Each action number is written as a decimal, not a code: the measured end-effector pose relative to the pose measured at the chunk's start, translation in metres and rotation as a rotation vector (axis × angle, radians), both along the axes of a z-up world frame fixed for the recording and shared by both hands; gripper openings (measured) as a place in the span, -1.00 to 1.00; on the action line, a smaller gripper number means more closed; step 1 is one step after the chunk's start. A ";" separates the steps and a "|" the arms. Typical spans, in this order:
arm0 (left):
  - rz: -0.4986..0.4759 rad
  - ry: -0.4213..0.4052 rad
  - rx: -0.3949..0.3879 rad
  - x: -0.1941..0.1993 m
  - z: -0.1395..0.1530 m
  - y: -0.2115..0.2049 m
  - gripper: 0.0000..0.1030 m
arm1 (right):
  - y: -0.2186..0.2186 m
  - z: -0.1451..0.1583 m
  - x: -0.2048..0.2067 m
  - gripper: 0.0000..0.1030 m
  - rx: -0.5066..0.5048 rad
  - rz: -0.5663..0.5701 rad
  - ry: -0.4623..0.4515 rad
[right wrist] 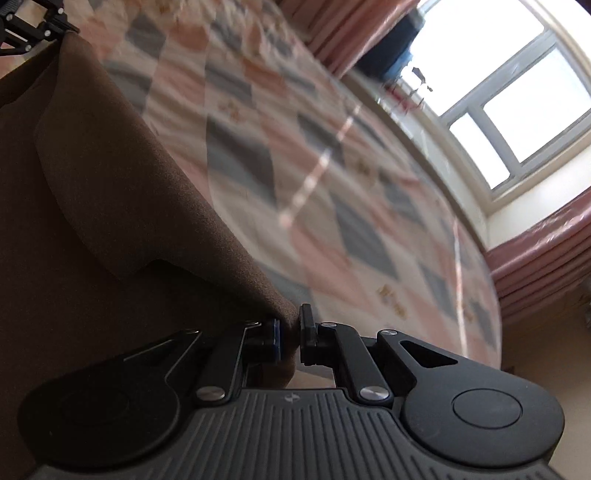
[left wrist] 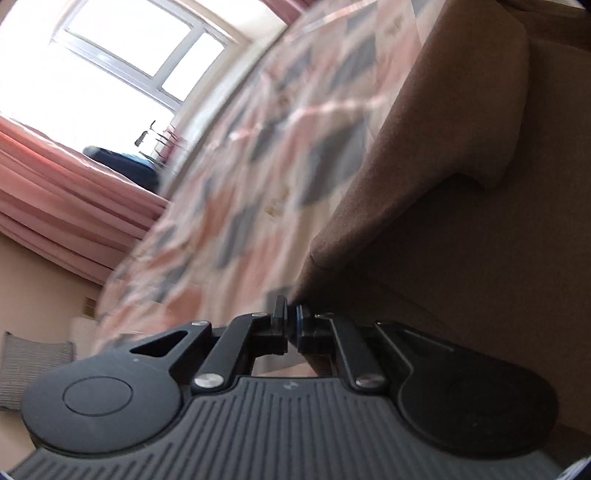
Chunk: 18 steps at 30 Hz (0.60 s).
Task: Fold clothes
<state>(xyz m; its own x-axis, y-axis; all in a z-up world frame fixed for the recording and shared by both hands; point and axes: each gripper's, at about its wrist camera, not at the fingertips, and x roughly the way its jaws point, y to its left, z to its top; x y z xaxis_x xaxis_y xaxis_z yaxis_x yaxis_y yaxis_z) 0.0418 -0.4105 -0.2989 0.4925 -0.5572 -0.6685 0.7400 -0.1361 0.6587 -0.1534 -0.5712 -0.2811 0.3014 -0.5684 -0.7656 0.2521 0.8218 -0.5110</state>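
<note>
Left gripper (left wrist: 291, 314) clenched on an edge of the brown garment (left wrist: 461, 184); fingers nearly together with cloth pinched between them. Cloth runs up and right from the pinch and fills the right half of the left wrist view. A short sleeve (left wrist: 491, 122) hangs off it with its rounded hem free. Right gripper (right wrist: 290, 325) also clamped on the brown garment (right wrist: 92, 184), a bunched corner squeezed between its pads. Cloth spreads left and up from there, with a sleeve flap (right wrist: 110, 229) drooping. Garment is held up between both grippers, over the bed, not lying flat. Left gripper (right wrist: 33, 22) shows at top left of the right wrist view, at the garment's far top edge. Behind the garment: bed with pink, grey and cream checked bedspread (right wrist: 314, 166), blurred. Past the bed's far edge: pink curtains (left wrist: 66, 184), bright window (left wrist: 140, 48), a dark blue item (left wrist: 122, 162) near the sill. A grey striped cushion (left wrist: 29, 365) sits low at left in the left wrist view.
</note>
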 end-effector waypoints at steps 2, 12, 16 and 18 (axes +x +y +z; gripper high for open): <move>0.041 0.061 0.108 0.028 -0.074 -0.037 -0.84 | -0.024 -0.079 0.008 -0.88 0.102 -0.087 0.068; -0.051 0.093 -0.009 0.043 -0.071 -0.026 -0.40 | -0.013 -0.087 -0.045 0.35 0.023 -0.019 -0.066; -0.345 -0.097 0.041 -0.009 -0.095 -0.009 -0.39 | -0.003 -0.086 -0.048 0.29 -0.004 0.147 -0.041; -0.438 -0.177 0.048 -0.026 -0.113 -0.006 -0.39 | 0.003 -0.093 -0.031 0.19 -0.060 0.222 -0.012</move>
<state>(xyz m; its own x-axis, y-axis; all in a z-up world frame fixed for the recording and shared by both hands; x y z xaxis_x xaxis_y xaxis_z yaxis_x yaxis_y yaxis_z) 0.0160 -0.4166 -0.4118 0.3266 -0.7087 -0.6254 0.4825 -0.4439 0.7551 -0.1846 -0.5686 -0.3740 0.4329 -0.5314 -0.7282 0.0750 0.8262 -0.5583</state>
